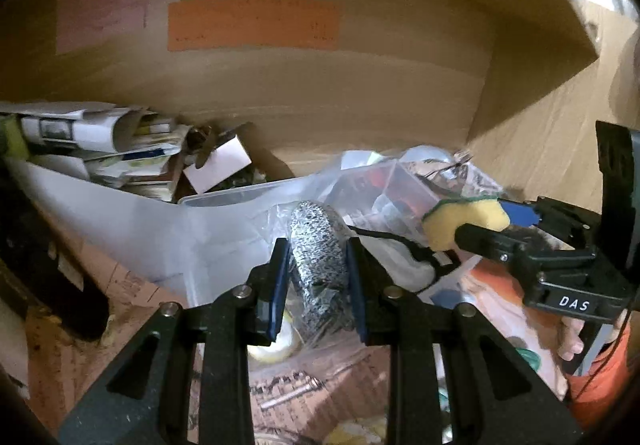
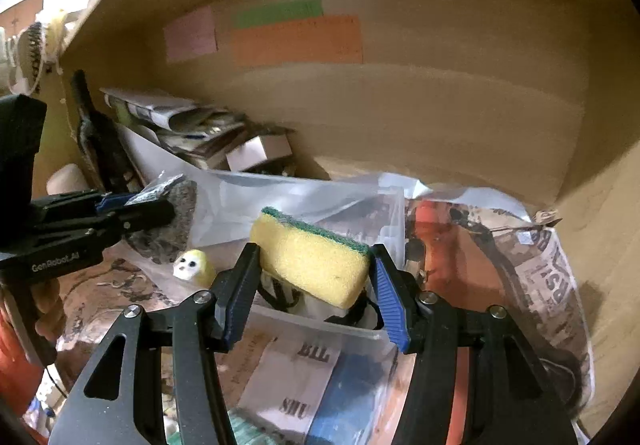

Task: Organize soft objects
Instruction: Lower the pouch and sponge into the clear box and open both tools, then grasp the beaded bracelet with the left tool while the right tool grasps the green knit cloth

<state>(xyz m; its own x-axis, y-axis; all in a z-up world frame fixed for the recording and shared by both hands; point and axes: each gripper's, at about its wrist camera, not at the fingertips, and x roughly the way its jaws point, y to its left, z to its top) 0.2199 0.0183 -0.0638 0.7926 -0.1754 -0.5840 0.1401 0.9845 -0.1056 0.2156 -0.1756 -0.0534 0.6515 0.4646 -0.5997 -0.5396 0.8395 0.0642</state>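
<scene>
Holding the sponge (image 2: pixel 312 259) in my right gripper (image 2: pixel 314 285), jaws pinching its ends, above the clear bin (image 2: pixel 360 329). Left gripper (image 1: pixel 318 277) clamps the bagged steel scrubber (image 1: pixel 316 249), left of the bin. Both look light and squashy; grip mid-body. Readable: "GenRobot.AI", "DAS", "BIL", "SHU".

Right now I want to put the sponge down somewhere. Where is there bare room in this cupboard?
Bare shelf shows only along the back wall, behind the clear plastic container and right of the paper stack. Everywhere nearer is crowded: plastic bags, the newspaper bundle, the skull toy. The sponge is above the container.
</scene>
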